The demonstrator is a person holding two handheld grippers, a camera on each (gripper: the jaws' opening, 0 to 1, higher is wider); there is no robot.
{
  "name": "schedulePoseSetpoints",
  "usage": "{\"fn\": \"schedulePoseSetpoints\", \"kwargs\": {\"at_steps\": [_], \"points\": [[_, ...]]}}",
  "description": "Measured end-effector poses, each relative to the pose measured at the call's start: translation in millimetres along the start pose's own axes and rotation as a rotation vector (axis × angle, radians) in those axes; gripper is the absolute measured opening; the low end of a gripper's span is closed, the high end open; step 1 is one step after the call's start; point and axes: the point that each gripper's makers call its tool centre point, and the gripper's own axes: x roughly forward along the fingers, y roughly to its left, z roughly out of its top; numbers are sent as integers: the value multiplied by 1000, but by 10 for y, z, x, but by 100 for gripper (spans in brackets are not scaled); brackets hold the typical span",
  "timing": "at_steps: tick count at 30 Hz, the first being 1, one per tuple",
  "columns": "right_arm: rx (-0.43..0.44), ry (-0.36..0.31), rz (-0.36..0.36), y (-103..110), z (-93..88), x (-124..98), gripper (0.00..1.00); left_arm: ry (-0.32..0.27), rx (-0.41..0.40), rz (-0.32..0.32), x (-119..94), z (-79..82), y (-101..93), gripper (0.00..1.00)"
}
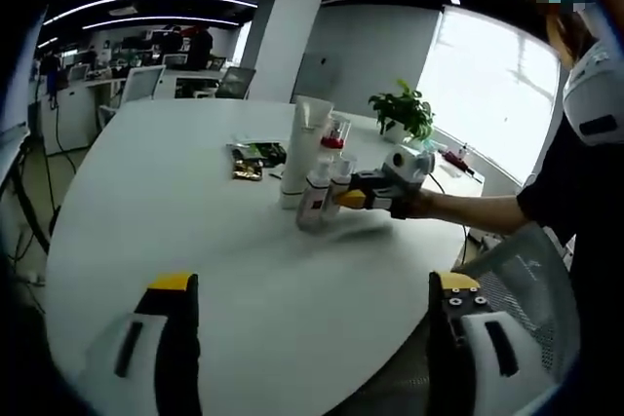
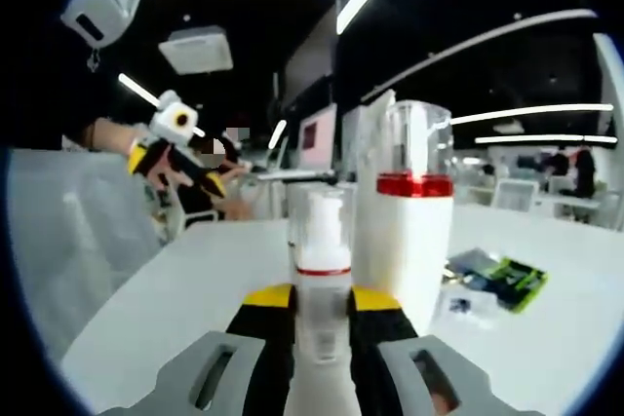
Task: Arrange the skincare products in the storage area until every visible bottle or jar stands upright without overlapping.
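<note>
Several skincare products stand close together in the middle of the round white table [image 1: 175, 211]. Among them are a tall white tube [image 1: 306, 138], a white bottle with a red band and clear cap [image 1: 334, 135] [image 2: 410, 231], and two small pump bottles [image 1: 314, 197]. My right gripper [image 1: 348, 200] [image 2: 322, 297] comes in from the right, held by a hand. It is shut on one small upright pump bottle [image 1: 339, 180] [image 2: 323, 275], just in front of the red-banded bottle. My left gripper [image 1: 312, 289] [image 2: 175, 172] hovers wide open near the table's edge, well short of the products, with nothing in it.
Green and dark sachets [image 1: 255, 155] [image 2: 499, 280] lie flat on the table behind the bottles. A potted plant [image 1: 404, 109] stands at the far edge. A mesh chair [image 1: 522, 275] sits beside the person, and office chairs [image 1: 141, 83] stand beyond the table.
</note>
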Motion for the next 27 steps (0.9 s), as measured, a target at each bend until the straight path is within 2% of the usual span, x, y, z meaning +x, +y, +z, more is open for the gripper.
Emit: {"fn": "schedulePoseSetpoints", "kwargs": {"at_steps": [15,21,27], "points": [[18,8,0,50,12,14,13,2,-13,13,-24,-55,19,92],[7,47,14,87,-39,19,14,12,-1,13,-18,-73,3,92],[11,59,13,106,-55,6,15,17,2,14,-17,-83,-6,92]]}}
